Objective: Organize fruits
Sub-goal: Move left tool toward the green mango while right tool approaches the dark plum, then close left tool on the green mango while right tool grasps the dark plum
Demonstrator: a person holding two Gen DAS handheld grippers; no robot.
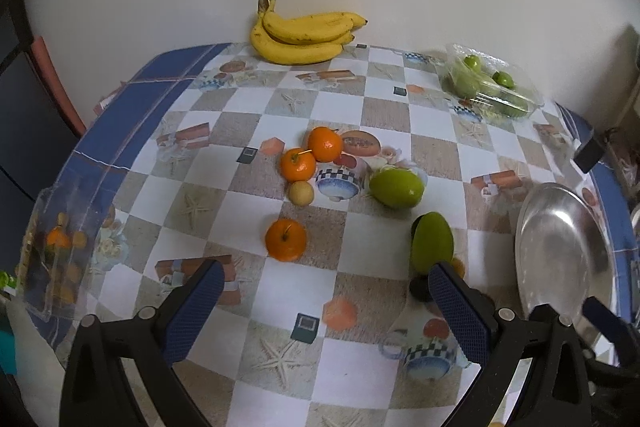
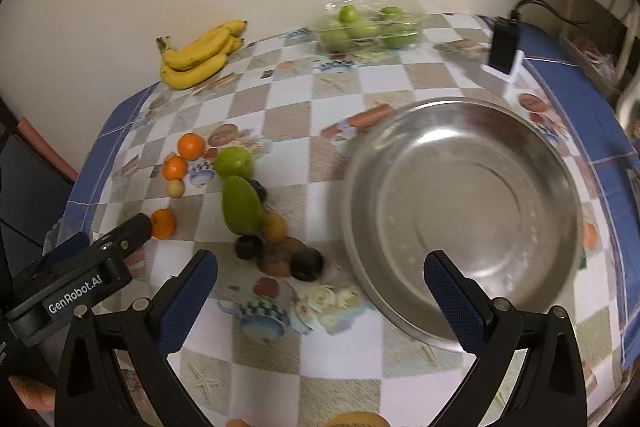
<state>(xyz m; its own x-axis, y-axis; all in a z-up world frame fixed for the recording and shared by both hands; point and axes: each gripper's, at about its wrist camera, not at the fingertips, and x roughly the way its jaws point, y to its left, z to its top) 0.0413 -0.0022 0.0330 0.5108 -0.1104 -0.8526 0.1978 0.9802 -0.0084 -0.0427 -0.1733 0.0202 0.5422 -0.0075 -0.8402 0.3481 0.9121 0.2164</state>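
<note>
Loose fruit lies mid-table: three oranges point(image 1: 285, 239) point(image 1: 297, 164) point(image 1: 325, 143), a small yellow fruit point(image 1: 301, 192), a round green fruit point(image 1: 396, 187) and a green mango point(image 1: 433, 242). In the right wrist view the mango point(image 2: 241, 205) lies beside dark plums point(image 2: 306, 265) and a yellow-orange fruit point(image 2: 275, 227). A steel bowl point(image 2: 460, 215) stands empty at the right, also seen in the left wrist view point(image 1: 560, 247). My left gripper point(image 1: 326, 297) is open above the table near the front orange. My right gripper point(image 2: 320, 291) is open and empty near the bowl's front-left rim.
A banana bunch point(image 1: 300, 37) lies by the back wall. A clear clamshell of green fruits point(image 1: 490, 85) sits back right. A clear bag with oranges point(image 1: 56, 255) hangs at the left table edge. A black box with a cable point(image 2: 503, 45) stands back right.
</note>
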